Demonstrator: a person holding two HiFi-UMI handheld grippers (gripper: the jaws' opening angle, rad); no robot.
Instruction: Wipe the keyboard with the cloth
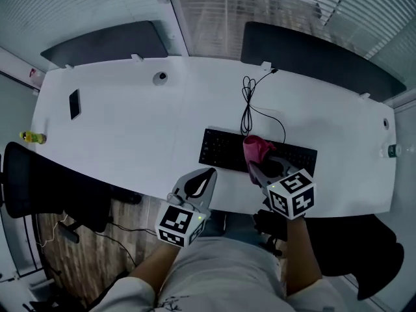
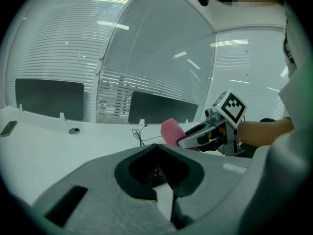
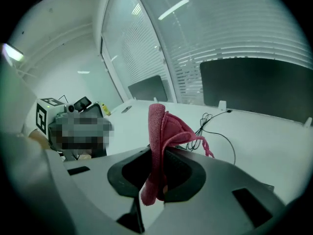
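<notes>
The right gripper (image 3: 156,180) has the pink cloth (image 3: 159,131) pinched between its jaws, with the keyboard (image 1: 221,149) just beneath them (contact unclear). The left gripper (image 2: 164,195) is closed on nothing. The wiping looks mostly ahead.

White table (image 1: 130,142), long, with rounded ends; black keyboard (image 1: 218,149) near the front edge, right of centre; black cable (image 1: 247,106) looped just behind the keyboard, running to the rear edge; dark flat phone (image 1: 75,104) toward the left end; yellow-green bottle (image 1: 32,137) at the left rim; round grommet (image 1: 160,78) near the rear edge; small bottle (image 1: 390,151) at the right rim.
</notes>
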